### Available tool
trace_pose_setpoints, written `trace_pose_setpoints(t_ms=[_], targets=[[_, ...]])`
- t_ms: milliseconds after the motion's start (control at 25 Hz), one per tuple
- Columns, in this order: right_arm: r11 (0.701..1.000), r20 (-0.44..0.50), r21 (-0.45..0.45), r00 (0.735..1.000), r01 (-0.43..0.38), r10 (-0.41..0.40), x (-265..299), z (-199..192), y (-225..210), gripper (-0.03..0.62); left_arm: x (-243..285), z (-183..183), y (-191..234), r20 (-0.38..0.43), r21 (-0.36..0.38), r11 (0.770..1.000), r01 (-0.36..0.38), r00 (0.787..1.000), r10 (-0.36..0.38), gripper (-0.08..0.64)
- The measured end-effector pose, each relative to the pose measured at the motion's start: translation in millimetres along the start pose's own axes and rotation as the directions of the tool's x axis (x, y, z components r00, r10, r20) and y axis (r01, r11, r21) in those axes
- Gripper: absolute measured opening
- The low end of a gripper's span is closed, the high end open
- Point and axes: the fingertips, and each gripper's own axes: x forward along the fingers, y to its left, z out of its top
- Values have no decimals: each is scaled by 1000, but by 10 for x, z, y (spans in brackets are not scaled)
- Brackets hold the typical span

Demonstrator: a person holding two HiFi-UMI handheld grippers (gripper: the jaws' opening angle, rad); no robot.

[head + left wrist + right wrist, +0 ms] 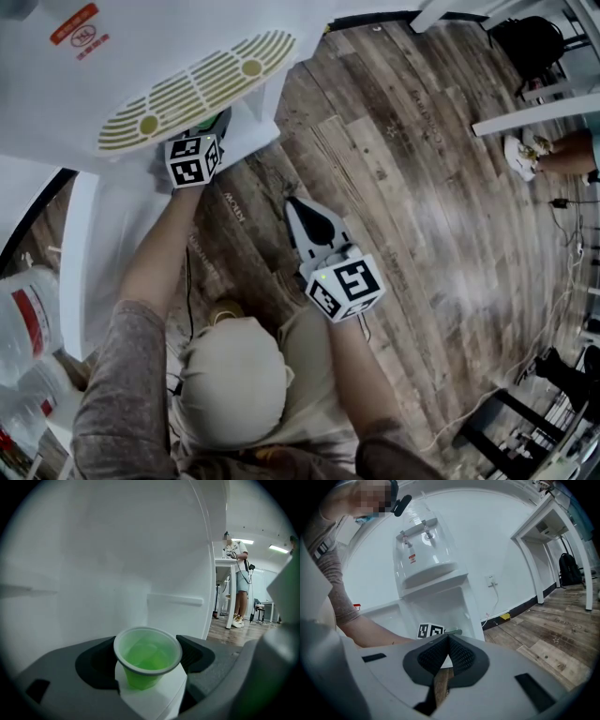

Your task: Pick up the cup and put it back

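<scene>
A translucent green cup stands upright between the jaws of my left gripper, whose dark pads touch its rim on both sides. The cup's base rests on a white ledge in front of the white water dispenser. In the head view only the left gripper's marker cube shows; its jaws reach under the dispenser's top. My right gripper hovers over the wooden floor to the right of the dispenser. Its jaws are shut, with nothing between them.
Large water bottles stand at the lower left. The dispenser's taps sit above the ledge. White table legs and a black backpack are at the far right. Another person stands by a white table in the background.
</scene>
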Motion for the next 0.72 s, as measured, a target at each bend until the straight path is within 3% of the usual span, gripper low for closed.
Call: trace_pose_setpoints(t_ms=[720], targets=[[1000,25,-18,1000,-7,7,-138,125,72,3,-169,65,-64,3,-13,1000,-17,1000,17,422]])
